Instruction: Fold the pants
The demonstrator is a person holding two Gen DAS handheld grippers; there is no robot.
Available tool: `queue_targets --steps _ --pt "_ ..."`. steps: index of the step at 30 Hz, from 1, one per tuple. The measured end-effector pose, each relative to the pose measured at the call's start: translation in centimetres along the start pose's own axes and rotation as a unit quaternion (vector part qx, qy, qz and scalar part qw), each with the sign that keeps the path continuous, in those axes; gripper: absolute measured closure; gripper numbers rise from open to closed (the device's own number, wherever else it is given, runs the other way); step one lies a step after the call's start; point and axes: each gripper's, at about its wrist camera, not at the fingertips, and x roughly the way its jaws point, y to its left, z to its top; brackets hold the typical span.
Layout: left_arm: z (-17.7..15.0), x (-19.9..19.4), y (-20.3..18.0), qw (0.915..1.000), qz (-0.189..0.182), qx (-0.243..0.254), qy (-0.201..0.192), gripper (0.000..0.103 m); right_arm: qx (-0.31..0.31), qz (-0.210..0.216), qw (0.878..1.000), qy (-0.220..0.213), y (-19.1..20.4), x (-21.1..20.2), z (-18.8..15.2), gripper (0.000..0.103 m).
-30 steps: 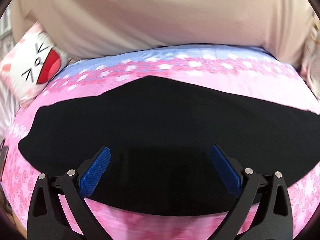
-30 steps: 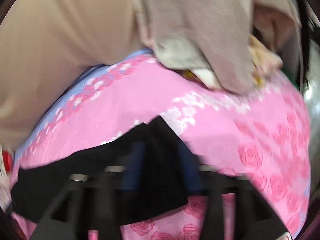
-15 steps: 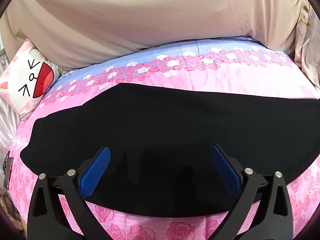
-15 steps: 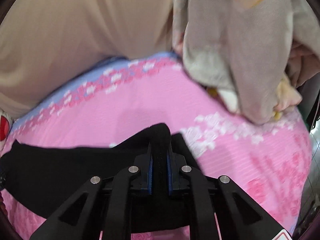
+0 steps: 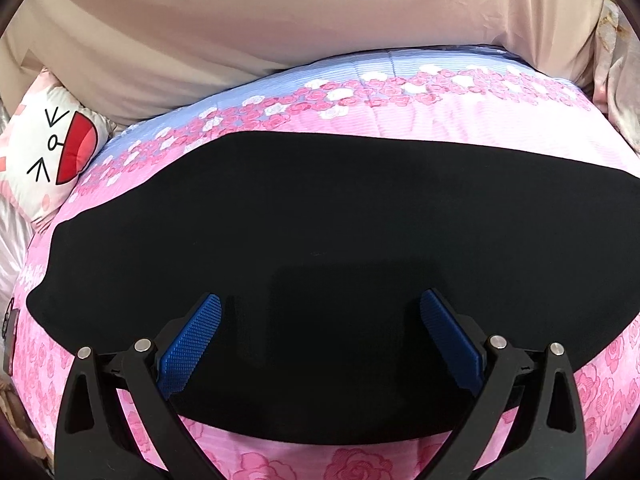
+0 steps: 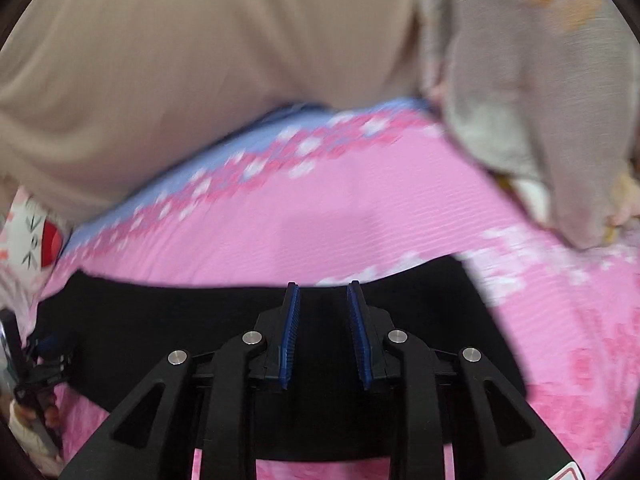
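Observation:
Black pants (image 5: 320, 220) lie flat in a long band across a pink rose-print bed sheet (image 5: 440, 120). My left gripper (image 5: 320, 295) hovers over their near edge, open wide, nothing between its blue pads (image 5: 192, 344). In the right wrist view the pants (image 6: 160, 320) stretch to the left, with their end near the right gripper (image 6: 323, 285). Its jaws are opening, a narrow gap shows between the pads (image 6: 291, 332), and they press on nothing; the black cloth lies below them. The left gripper (image 6: 36, 360) shows small at the far left, held by a hand.
A white cartoon-face pillow (image 5: 52, 152) sits at the sheet's far left corner. A beige cloth (image 5: 280, 20) rises behind the bed. A grey flowered blanket (image 6: 540, 100) is heaped at the right, close beyond the pants' end. The sheet has a blue strip (image 5: 360, 68) at the back.
Half a second ago the right gripper was shut on a raised fold of the pants; now its pads have parted and the cloth lies flat. The left gripper stayed open and drifted slightly.

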Motion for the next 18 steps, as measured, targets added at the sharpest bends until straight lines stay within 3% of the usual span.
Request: queue_targets --steps 1,2,4,5,6,8,9,10,12,13,14,18 --pt "0.0 -0.1 -0.1 1.0 -0.002 0.003 -0.002 0.005 -0.015 -0.007 1.0 0.021 0.3 1.8 -0.1 0.087" --pt "0.0 -0.2 -0.2 1.0 -0.004 0.005 -0.003 0.005 -0.021 -0.045 0.998 0.04 -0.4 3.6 0.0 0.088" --pt "-0.1 -0.4 -0.1 0.9999 -0.008 0.007 -0.004 0.005 0.03 -0.029 0.999 0.024 -2.9 3.6 0.6 0.099" --pt "-0.3 -0.4 0.1 0.9999 -0.011 0.005 -0.004 0.005 0.069 -0.055 0.996 0.015 -4.3 2.7 1.0 0.097" --pt "-0.4 -0.4 0.2 0.9999 -0.015 0.003 -0.004 0.005 0.072 -0.071 0.995 -0.006 -4.5 1.5 1.2 0.086" --pt "-0.5 -0.2 0.5 0.9998 -0.022 -0.003 -0.001 0.005 0.064 -0.07 0.995 -0.027 -4.7 0.4 1.2 0.086" --pt "-0.5 0.0 0.5 0.9996 -0.027 -0.007 0.002 0.005 0.065 -0.082 0.994 -0.012 -5.6 0.9 1.1 0.087" --pt "-0.5 0.1 0.5 0.9995 -0.03 -0.009 0.004 0.005 0.069 -0.104 0.992 0.007 -6.8 1.8 1.0 0.103" --pt "-0.3 0.2 0.6 0.9993 -0.035 -0.012 0.005 0.005 0.115 -0.08 0.99 -0.003 -9.0 1.0 0.7 0.103" --pt "-0.3 0.0 0.6 0.9994 -0.035 -0.009 0.001 0.005 0.131 -0.096 0.987 -0.018 -9.4 -0.3 0.6 0.087" --pt "-0.3 -0.2 0.6 0.9994 -0.035 -0.006 -0.002 0.005 0.127 -0.139 0.981 -0.043 -9.2 -2.3 0.3 0.082" --pt "-0.3 -1.3 1.1 0.9993 -0.03 -0.005 -0.023 0.005 0.119 -0.169 0.976 -0.068 -7.6 -6.5 -1.7 0.047"
